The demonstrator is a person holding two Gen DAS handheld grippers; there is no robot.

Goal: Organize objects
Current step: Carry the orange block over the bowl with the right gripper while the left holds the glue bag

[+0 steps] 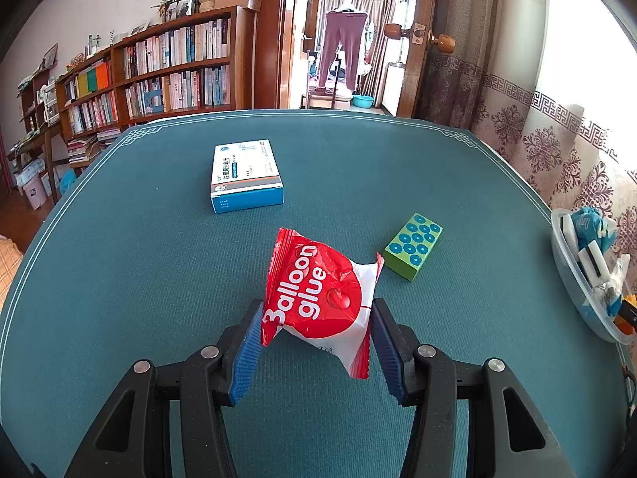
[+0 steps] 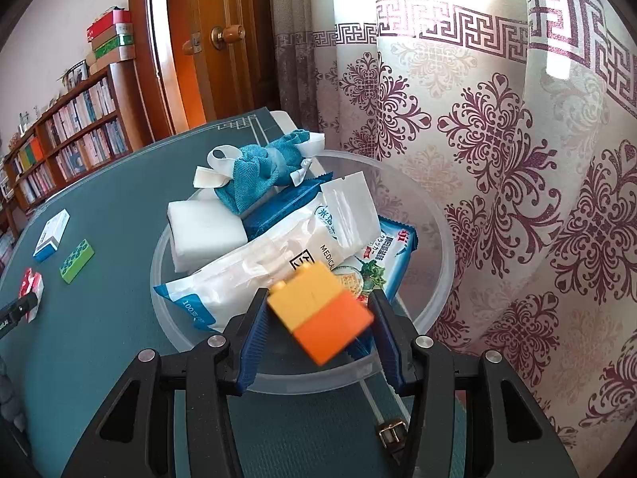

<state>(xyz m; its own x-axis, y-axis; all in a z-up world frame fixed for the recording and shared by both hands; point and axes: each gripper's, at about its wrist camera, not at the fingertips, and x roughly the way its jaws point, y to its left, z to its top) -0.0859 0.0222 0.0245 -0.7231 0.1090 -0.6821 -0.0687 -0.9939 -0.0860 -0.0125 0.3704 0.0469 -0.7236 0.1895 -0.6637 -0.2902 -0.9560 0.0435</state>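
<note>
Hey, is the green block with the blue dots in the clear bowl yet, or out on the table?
Out. The green block lies flat on the teal table, left of the clear bowl.

Left gripper (image 1: 316, 338) low at near edge, blue pads either side of red-and-white "Balloon glue" packet (image 1: 322, 298), both pads touching packet edges. Packet tilted, far end resting on green table mat (image 1: 139, 279). Green block with blue dots (image 1: 414, 245) just right of packet, apart from it. Blue-and-white box (image 1: 245, 175) farther back, left of centre. Clear tub (image 1: 577, 290) at right edge, holding cloth and packs. Bookshelf (image 1: 159, 71) far left.
</note>
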